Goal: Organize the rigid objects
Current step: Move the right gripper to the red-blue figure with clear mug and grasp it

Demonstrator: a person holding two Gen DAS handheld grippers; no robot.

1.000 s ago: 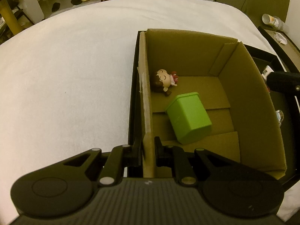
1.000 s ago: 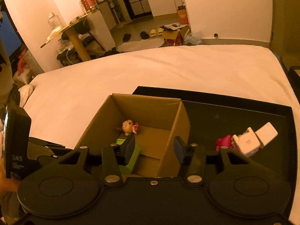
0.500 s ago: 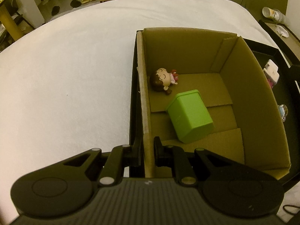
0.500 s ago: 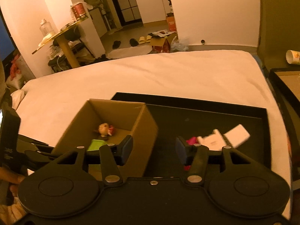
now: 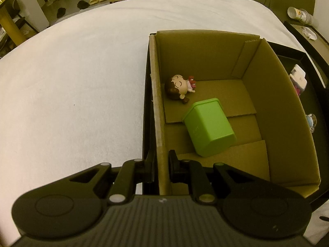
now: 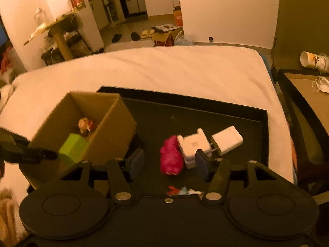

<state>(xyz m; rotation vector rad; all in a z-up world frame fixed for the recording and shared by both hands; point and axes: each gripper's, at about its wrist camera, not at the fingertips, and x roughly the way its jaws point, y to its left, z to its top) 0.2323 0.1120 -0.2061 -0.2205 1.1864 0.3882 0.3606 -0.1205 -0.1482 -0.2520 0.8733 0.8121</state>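
Note:
My left gripper is shut on the left wall of a cardboard box. The box holds a small doll figure and a green plastic container lying on its side. The box stands at the left end of a black tray. My right gripper is open above the tray, just in front of a pink toy and two white chargers. A small colourful figure lies under the right gripper.
The tray lies on a white bed. A side table with a paper cup and a mask stands at the right. The room floor with slippers and a box lies beyond the bed.
My right gripper has swung right, from over the box to over the pink toy and chargers. My left gripper keeps its hold on the box wall.

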